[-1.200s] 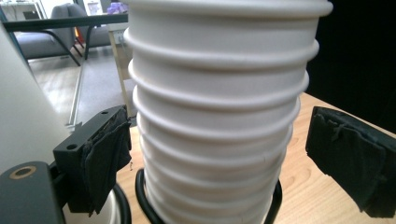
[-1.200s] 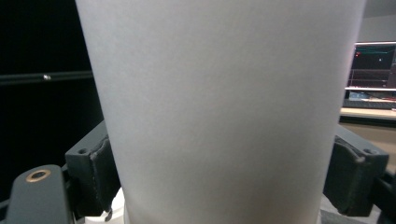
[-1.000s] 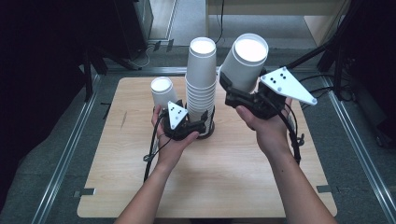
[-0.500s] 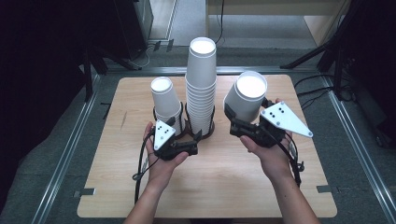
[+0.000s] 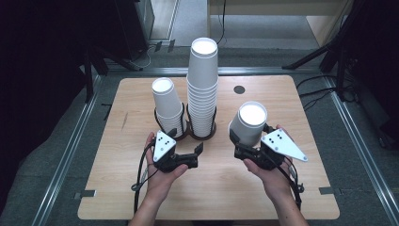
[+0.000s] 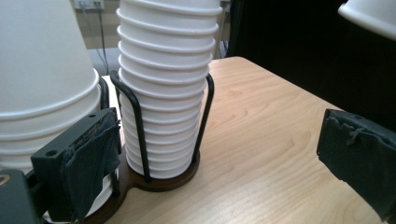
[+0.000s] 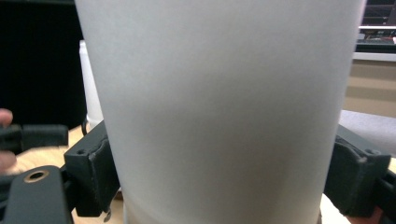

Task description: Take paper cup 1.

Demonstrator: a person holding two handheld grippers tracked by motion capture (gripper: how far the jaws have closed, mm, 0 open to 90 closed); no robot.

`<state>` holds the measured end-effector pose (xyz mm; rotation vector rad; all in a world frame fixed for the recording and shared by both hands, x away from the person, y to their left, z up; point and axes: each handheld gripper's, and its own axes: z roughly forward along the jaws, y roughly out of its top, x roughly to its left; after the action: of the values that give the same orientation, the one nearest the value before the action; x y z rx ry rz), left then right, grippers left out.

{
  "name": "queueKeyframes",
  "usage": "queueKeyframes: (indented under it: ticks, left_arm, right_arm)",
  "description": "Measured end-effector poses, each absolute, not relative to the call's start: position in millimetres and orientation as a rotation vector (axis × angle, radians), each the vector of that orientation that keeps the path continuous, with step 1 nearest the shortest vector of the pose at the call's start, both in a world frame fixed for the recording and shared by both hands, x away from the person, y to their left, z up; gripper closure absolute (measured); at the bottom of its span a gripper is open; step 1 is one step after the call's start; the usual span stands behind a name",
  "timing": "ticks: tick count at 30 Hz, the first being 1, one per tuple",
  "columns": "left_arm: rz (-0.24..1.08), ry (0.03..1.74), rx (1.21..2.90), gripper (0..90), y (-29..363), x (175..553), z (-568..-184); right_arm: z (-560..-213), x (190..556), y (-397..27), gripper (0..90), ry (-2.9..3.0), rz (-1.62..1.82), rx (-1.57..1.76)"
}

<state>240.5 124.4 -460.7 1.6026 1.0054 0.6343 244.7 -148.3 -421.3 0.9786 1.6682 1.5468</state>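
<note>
A tall stack of white paper cups stands in a black wire holder on the wooden table. A short stack sits in the holder's left ring. My right gripper is shut on a single white cup, held to the right of the holder, low over the table. My left gripper is open just in front of the holder. Its jaws have just been opening and nothing is between them.
A small dark round hole marks the table's far right part. Metal floor rails run along both sides of the table, and dark stands and cables lie beyond it. Bare wood lies in front of both hands.
My right hand has come down with the cup from beside the top of the tall stack to the holder's right. My left gripper drew back from the holder and opened.
</note>
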Motion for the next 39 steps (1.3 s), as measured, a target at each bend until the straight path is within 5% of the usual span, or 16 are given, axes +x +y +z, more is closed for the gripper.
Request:
queueKeyframes:
  ticks: [39]
  left_arm:
    - [0.451, 0.87, 1.676, 0.0, 110, 219, -458]
  right_arm:
    - [-486, 239, -122, 13.2, 1.796, 1.094, 0.632]
